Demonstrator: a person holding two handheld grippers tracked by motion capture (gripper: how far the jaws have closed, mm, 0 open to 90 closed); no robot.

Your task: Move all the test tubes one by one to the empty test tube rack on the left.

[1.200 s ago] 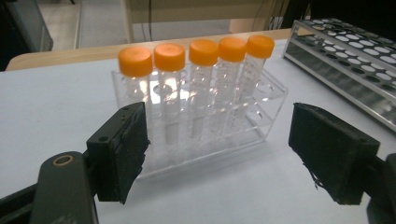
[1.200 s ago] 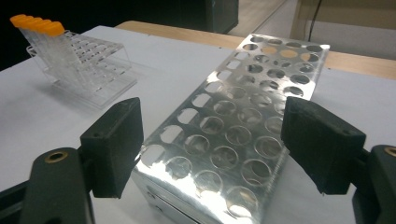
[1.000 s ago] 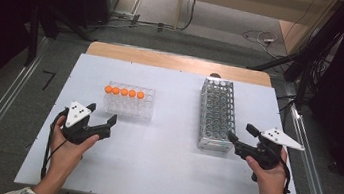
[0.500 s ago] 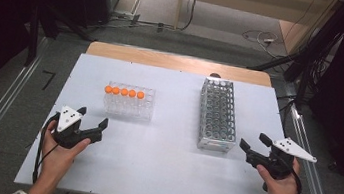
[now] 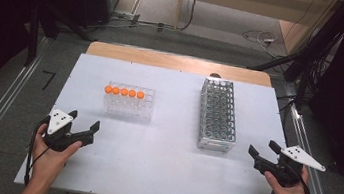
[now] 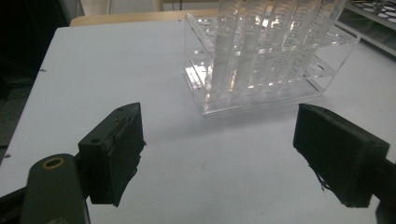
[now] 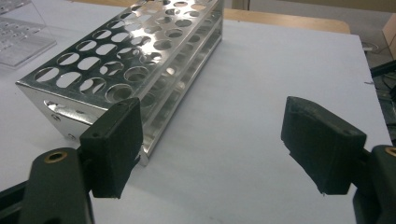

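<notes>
- hovering at lower left, the left gripper [image 5: 84,125] had jaws apart, empty, below the clear tube rack [image 5: 128,102].
- the right gripper [image 5: 263,150], lower right, gaped empty beside the metal rack [image 5: 217,115].

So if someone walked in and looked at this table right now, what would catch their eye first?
Probably the row of five orange caps on the clear plastic rack, left of the table's middle. Next, the shiny empty metal rack to its right. Near the front edge, the left gripper and the right gripper are open, each holding nothing.
</notes>
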